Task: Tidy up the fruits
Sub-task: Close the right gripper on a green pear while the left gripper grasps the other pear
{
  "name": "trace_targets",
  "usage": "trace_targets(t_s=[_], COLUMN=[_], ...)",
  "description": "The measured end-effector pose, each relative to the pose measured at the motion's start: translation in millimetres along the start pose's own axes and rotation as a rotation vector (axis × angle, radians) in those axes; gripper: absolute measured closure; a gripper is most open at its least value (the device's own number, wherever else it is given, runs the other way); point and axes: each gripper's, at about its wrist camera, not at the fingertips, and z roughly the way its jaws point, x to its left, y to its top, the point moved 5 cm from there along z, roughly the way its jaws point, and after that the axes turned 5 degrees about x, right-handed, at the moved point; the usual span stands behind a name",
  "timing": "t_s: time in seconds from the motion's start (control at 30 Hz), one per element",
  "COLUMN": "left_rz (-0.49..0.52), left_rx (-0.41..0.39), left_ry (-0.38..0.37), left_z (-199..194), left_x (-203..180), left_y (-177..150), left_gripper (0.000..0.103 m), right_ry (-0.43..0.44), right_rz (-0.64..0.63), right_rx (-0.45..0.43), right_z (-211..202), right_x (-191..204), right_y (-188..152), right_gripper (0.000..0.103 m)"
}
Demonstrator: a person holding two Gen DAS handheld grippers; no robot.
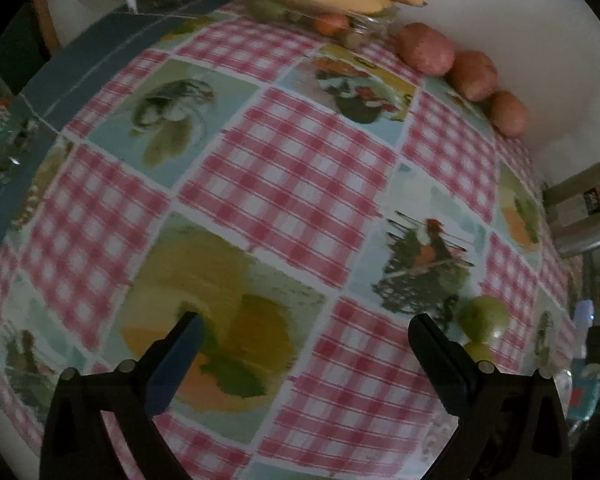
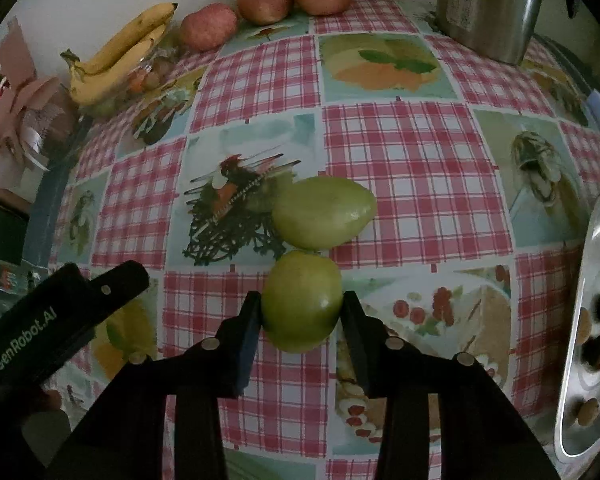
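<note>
On a table covered by a red-checked oilcloth [image 2: 412, 168] printed with food pictures, the right gripper [image 2: 302, 312] pointed steeply down, its two black pads pressed against the sides of a round green fruit [image 2: 302, 300]. A second, larger green fruit [image 2: 324, 212] lay just behind it, the two touching. Well apart, along the far edge against a pale wall, sat three reddish apples [image 2: 264, 0] in a row and, to their left, a bunch of bananas [image 2: 120, 56] resting on a clear dish of smaller fruit. A steel jug [image 2: 488, 8] stood at the far right corner, and a shiny metal tray [image 2: 596, 320] lay along the right edge. The left gripper [image 1: 304, 344] hovered over bare cloth with its jaws spread wide and nothing between them; the broad middle of the table ahead of it was open, with the green fruits [image 1: 484, 320] just beside its right finger.
</note>
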Motion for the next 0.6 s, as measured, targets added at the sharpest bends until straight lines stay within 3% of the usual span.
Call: trace_targets(t_s=[0.23,0.4,0.6], left_rz=[0.036,0.114,0.185], left_rx=[-0.002,-0.013,-0.003], left_ry=[-0.052,-0.077,-0.132], left_z=[0.8,0.0,9.2], left_x=[-22.0,-52.5,-94.4], left_y=[-3.5,-9.1,-13.6], left_gripper=[0.001,0.001,0.01], right_ry=[-0.006,0.01,0.036], right_rz=[0.088,0.163,0.211], right_rx=[-0.012,-0.023,-0.028], right_z=[-8.9,-14.9,-17.3], right_x=[-32.6,-57.2,-81.8], right_y=[2.4,4.6,5.5], right_gripper=[0.061,0.061,0.061])
